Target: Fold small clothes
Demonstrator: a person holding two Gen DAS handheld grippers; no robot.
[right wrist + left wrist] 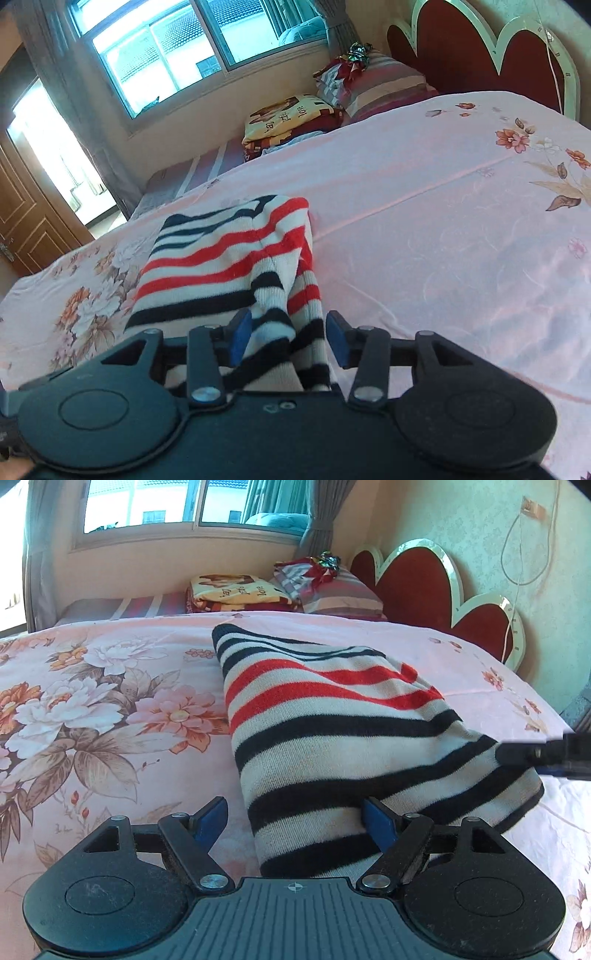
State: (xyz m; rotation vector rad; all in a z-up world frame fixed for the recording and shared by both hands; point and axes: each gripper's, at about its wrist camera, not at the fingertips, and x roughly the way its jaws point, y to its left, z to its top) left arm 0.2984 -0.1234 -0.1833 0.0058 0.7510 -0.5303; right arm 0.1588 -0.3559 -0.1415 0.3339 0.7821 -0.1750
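With the striped knit sweater [332, 746] lying half-folded on the floral bedspread [92, 701], the left gripper [295, 823] and right gripper [288, 339] both gape unclenched astride its near hem, so pinch both corners evenly before lifting.

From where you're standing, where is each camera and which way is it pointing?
Left wrist: sits on the left gripper, facing along the folded striped knitted sweater toward the red heart-shaped headboard; its open blue-padded fingers show.
Right wrist: sits on the right gripper, facing window and door; its open fingers straddle the sweater.
Shared: sweater, pink floral bedsheet, headboard.
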